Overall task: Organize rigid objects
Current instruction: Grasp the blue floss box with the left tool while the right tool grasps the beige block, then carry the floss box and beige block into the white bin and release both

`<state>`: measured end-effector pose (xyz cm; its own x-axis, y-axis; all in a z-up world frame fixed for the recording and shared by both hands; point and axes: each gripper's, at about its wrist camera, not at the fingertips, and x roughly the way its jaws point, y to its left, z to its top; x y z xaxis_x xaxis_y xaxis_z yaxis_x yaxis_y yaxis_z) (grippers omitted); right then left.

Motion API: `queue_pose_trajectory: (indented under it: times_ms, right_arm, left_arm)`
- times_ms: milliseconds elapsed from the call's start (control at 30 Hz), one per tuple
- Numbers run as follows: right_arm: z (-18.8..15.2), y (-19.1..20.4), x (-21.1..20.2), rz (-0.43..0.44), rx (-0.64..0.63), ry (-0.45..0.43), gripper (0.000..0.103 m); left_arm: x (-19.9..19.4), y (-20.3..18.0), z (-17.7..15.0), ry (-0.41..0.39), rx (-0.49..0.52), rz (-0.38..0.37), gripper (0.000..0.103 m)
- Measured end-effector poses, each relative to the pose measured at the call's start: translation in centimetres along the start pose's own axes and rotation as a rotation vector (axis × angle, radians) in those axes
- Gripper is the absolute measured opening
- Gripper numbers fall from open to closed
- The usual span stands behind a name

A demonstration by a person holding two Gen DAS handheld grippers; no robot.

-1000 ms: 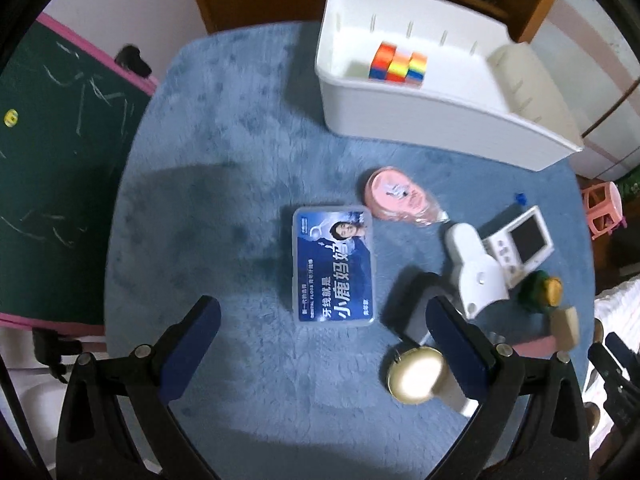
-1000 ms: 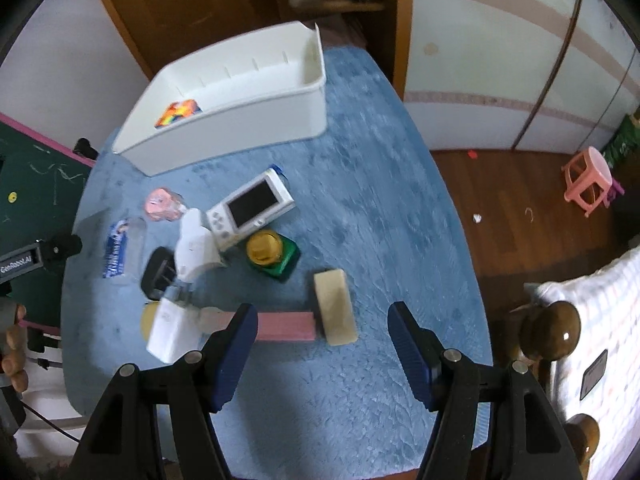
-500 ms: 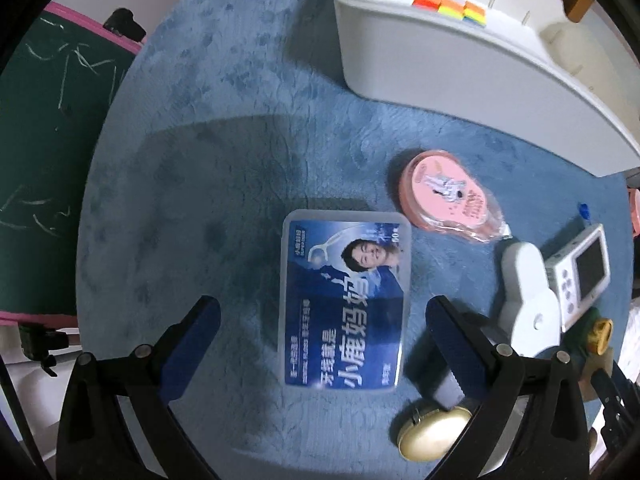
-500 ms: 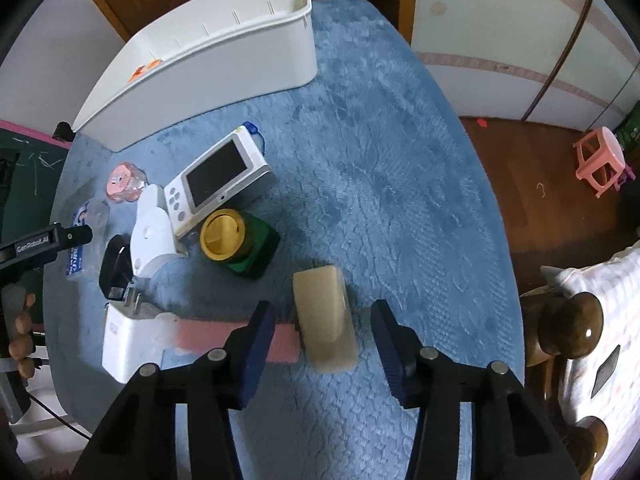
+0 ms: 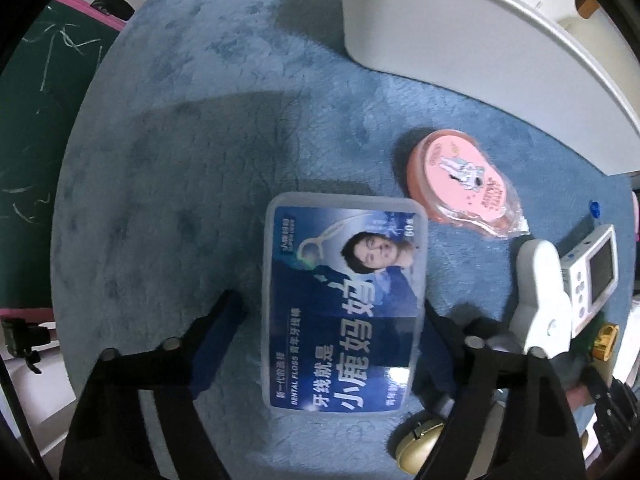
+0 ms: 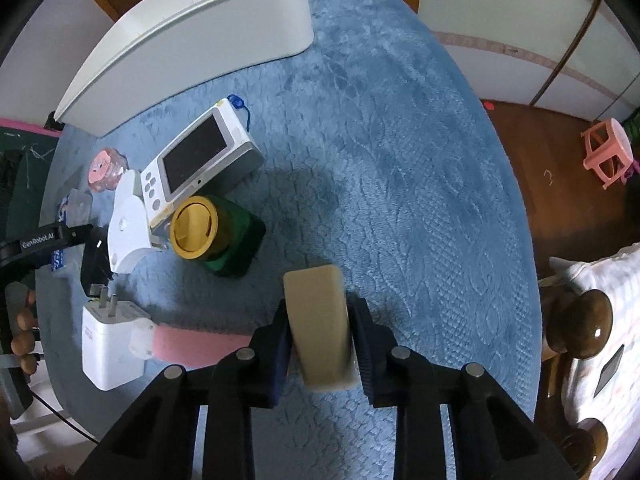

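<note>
In the left wrist view my left gripper (image 5: pixel 332 316) is open, its fingers on either side of a clear dental floss box (image 5: pixel 344 304) with a blue label that lies flat on the blue cloth. A small gap shows at the left finger. In the right wrist view my right gripper (image 6: pixel 320 326) has its jaws against both sides of a beige block (image 6: pixel 320 320) on the cloth. The white bin (image 6: pixel 192 40) stands at the back; it also shows in the left wrist view (image 5: pixel 460 36).
Between the two grippers lie a pink round case (image 5: pixel 460 176), a white handheld device (image 6: pixel 200 160), a green bottle with a gold cap (image 6: pixel 216 232), a white charger (image 6: pixel 108 344), a pink bar (image 6: pixel 196 344) and a black plug (image 6: pixel 94 264). The table edge drops off at the right.
My left gripper came down over the floss box, which now lies between its fingers. My right gripper moved forward and narrowed from wide open onto the beige block.
</note>
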<state>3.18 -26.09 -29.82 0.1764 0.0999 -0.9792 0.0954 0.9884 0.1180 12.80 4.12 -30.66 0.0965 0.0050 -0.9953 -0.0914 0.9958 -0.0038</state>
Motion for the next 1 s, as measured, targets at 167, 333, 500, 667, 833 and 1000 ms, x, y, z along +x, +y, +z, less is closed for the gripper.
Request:
queue_pose_trajectory:
  times_ms: [167,333,500,667,833,1000]
  right_arm:
    - [-0.3,0.7,0.1,-0.023,-0.019,-0.003,0.028]
    - [-0.4,1.3,0.0,-0.025,-0.016,0.000,0.027]
    - [-0.3,1.8,-1.5,-0.031,-0.012,-0.018,0.027]
    - [-0.5,2.9,-4.6,-0.018,-0.025,-0.063,0.027]
    - [-0.3,4.3,-8.3,0.023,-0.047,-0.124,0.027]
    - [1.3,6.3,-13.2,0.078,-0.090,-0.208,0.027]
  left_arm:
    - [-0.4,-0.6,0.0,-0.009,0.021,-0.004,0.066]
    - [-2.2,-0.5,-0.5,-0.025,0.026,-0.027,0.066]
    - [-6.4,-0.3,-0.9,-0.101,0.066,-0.060,0.066]
    - [-11.6,0.0,-1.7,-0.194,0.107,-0.105,0.066]
    - [-15.9,-2.0,-3.1,-0.258,0.155,-0.129,0.066]
    - [-19.6,-3.0,-3.0,-0.309,0.186,-0.164,0.066]
